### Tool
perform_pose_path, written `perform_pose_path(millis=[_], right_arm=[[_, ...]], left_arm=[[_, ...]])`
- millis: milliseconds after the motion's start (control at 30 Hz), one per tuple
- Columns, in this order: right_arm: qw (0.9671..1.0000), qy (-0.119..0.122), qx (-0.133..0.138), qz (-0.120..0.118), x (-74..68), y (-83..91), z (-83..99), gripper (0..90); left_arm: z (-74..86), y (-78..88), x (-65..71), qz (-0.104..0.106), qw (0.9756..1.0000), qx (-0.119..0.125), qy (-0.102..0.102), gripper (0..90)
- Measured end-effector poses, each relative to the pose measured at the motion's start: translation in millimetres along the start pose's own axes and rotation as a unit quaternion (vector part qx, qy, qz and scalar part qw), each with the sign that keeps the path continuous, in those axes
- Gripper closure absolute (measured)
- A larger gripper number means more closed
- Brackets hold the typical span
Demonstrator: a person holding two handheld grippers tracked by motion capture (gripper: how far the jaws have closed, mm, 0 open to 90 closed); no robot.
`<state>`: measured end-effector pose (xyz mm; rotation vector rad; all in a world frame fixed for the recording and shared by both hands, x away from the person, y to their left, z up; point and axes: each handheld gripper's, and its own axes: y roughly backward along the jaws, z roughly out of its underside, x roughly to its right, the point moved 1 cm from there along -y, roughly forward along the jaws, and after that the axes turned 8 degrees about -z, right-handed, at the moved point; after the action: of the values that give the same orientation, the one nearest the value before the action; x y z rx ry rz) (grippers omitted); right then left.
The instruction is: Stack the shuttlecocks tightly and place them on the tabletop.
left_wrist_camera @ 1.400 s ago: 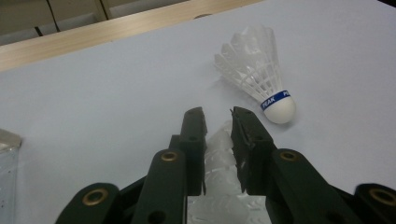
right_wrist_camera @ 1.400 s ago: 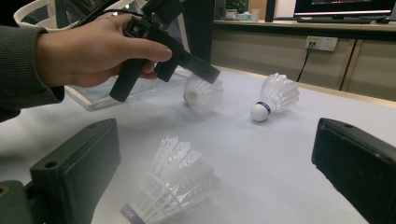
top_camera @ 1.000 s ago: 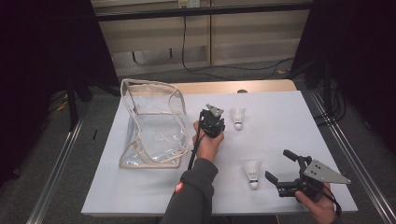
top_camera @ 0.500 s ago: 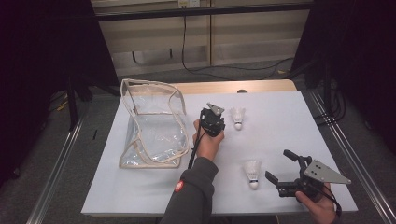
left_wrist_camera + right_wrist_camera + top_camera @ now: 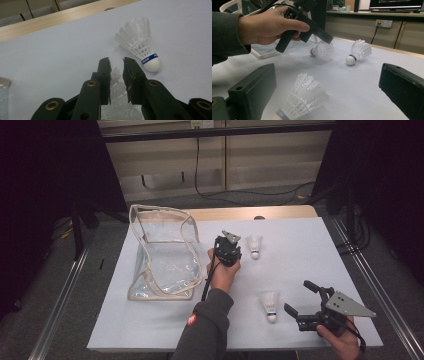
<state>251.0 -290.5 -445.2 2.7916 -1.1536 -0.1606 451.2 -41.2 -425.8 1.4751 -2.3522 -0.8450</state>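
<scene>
While the left gripper (image 5: 116, 62) has its fingers (image 5: 103, 71) pinched nearly shut on the feather skirt of a shuttlecock (image 5: 117, 87), a second shuttlecock (image 5: 141, 46) lies just beyond the fingertips. Lift gently (feathers crush easily) toward the clear bag (image 5: 162, 252); the right gripper (image 5: 302, 302) waits wide open, empty, a third shuttlecock (image 5: 303, 96) between its jaws

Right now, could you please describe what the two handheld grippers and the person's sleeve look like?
Both grippers are black with two chunky jaws. The right gripper carries a grey three-cornered plate on top; the left gripper trails a black cable. The left arm wears a dark grey sleeve with a small red round badge.
</scene>
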Motion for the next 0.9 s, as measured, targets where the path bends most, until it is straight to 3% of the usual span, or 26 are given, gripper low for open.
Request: perform_pose_path(millis=[900], right_arm=[[1.0, 0.002, -0.001, -0.004, -2.1, -1.0, -0.2, 0.6]], left_arm=[[-2.1, 1.0, -1.4, -0.008, 0.9999, 0.005, 0.007, 74.5]])
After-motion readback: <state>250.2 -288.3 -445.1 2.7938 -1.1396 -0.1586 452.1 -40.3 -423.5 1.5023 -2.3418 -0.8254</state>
